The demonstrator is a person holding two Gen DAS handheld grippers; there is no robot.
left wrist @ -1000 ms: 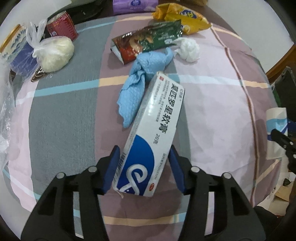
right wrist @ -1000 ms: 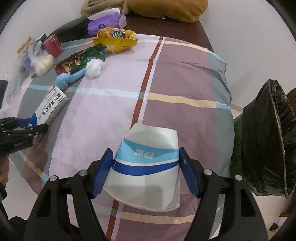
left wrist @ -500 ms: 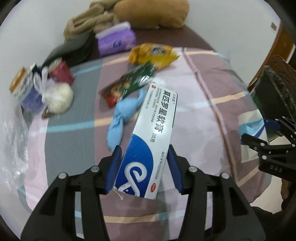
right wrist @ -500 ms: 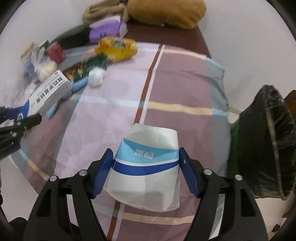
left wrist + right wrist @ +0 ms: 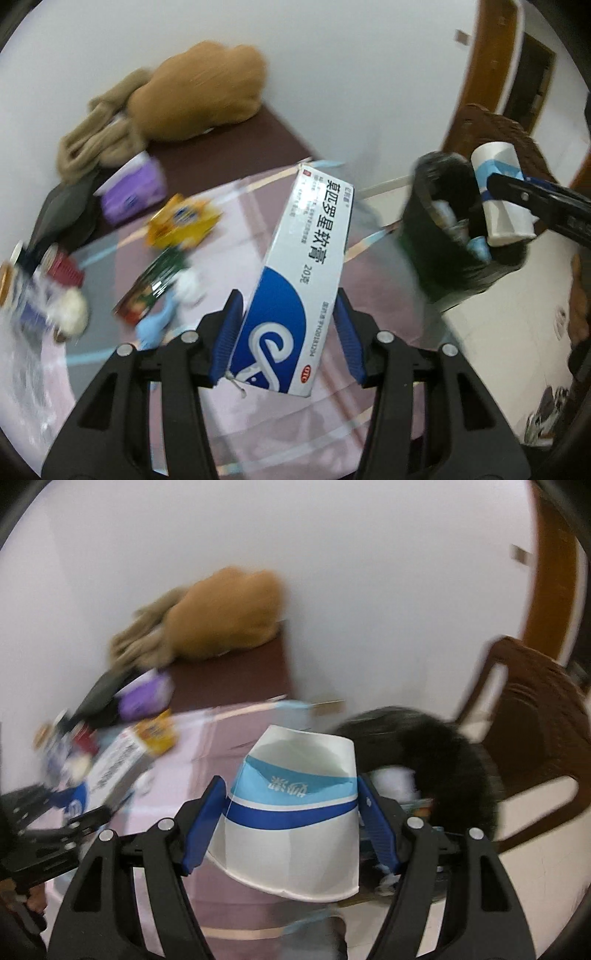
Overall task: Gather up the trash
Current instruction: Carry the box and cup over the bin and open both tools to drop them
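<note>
My left gripper is shut on a blue and white ointment box and holds it above the checked tablecloth. My right gripper is shut on a squashed white and blue paper cup, held beside the black-lined trash bin. In the left wrist view the cup hangs over the bin, which holds other trash. The box also shows in the right wrist view.
On the table lie a yellow snack bag, a green snack wrapper, a blue cloth, a white wad, a red can and a purple tissue pack. A brown chair stands behind the bin.
Both grippers have lifted and swung right toward the bin. The cup has gone from over the table edge to the bin; the box has risen off the table.
</note>
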